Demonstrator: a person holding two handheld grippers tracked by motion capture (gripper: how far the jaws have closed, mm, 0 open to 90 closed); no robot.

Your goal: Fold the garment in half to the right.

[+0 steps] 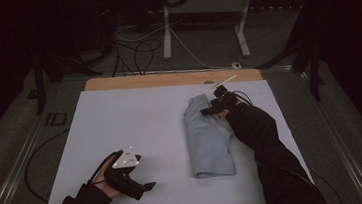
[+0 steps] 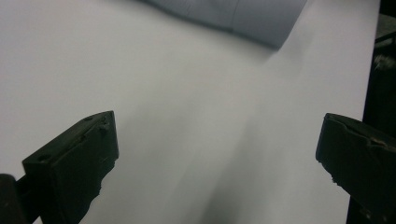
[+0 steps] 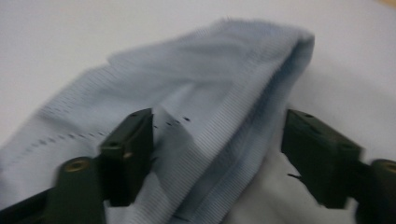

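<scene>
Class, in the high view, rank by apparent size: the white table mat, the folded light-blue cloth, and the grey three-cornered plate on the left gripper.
1. White table mat
2. Folded light-blue cloth
3. Grey three-cornered plate on the left gripper

The differences are clear; none look alike.

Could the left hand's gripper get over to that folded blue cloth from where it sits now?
Probably yes. The left gripper is open, and bare white table lies between it and the blue cloth; nothing is in the way.

Dim lab: floor cables, white table frame.
</scene>
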